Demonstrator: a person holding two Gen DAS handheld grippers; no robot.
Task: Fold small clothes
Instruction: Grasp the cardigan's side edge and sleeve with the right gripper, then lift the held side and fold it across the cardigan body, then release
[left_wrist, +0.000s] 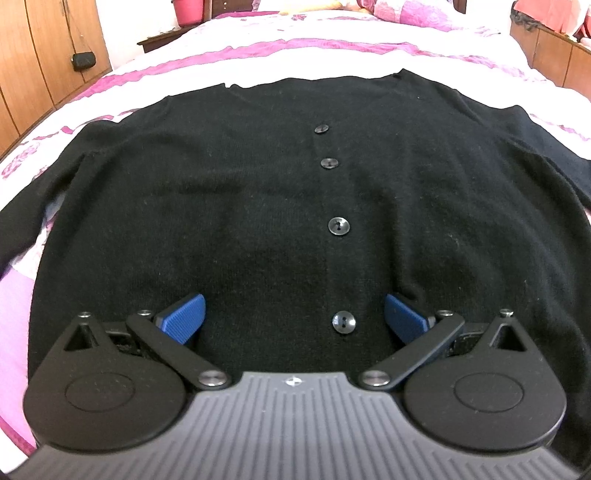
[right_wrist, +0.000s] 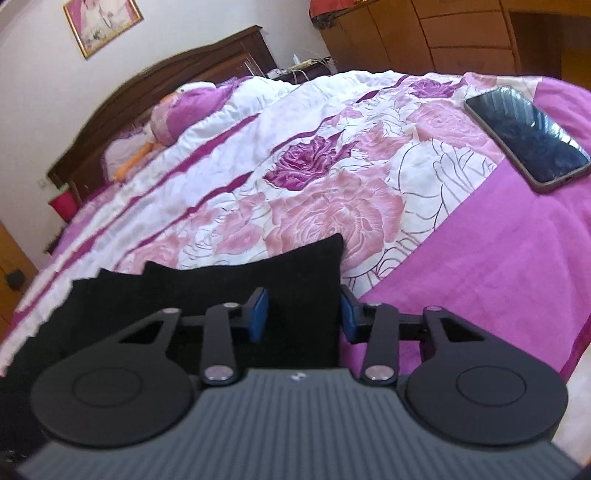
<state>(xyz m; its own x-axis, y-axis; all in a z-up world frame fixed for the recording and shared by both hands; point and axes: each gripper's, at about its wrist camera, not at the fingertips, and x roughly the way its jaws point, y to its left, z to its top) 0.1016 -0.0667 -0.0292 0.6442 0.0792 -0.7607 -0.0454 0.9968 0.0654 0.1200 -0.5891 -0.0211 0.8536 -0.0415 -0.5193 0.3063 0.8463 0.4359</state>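
In the left wrist view, the left gripper (left_wrist: 294, 317) sits nearest, its blue pads (left_wrist: 183, 317) spread wide with nothing pinched between them. Directly under and beyond it lies a black cardigan (left_wrist: 240, 206), spread flat and face up on the bedspread (left_wrist: 332, 48), buttoned down the middle. The lowest button (left_wrist: 344, 322) shows in the gap between the pads; three more buttons run away from the gripper toward the neckline. A sleeve trails off to each side. Past the cardigan's far edge the pink and white bedspread continues, with wooden cupboards (left_wrist: 44, 62) to the left.

The right wrist view shows something the left does not: the right gripper (right_wrist: 303, 314) has its pads (right_wrist: 258, 314) partly drawn in around a raised corner of the black cardigan (right_wrist: 303, 273). The fabric stands up between the pads; the right pad meets the cloth's edge, but whether the left one presses on it cannot be told, so a firm pinch is not certain. More black folds spill to the left of that gripper.

Only this view shows the rest of the bed: a rose-patterned bedspread (right_wrist: 332, 192), a dark phone (right_wrist: 528, 136) lying well apart to the right, a pillow (right_wrist: 177, 114) by the dark headboard (right_wrist: 177, 85), and a framed picture (right_wrist: 103, 26) on the wall.
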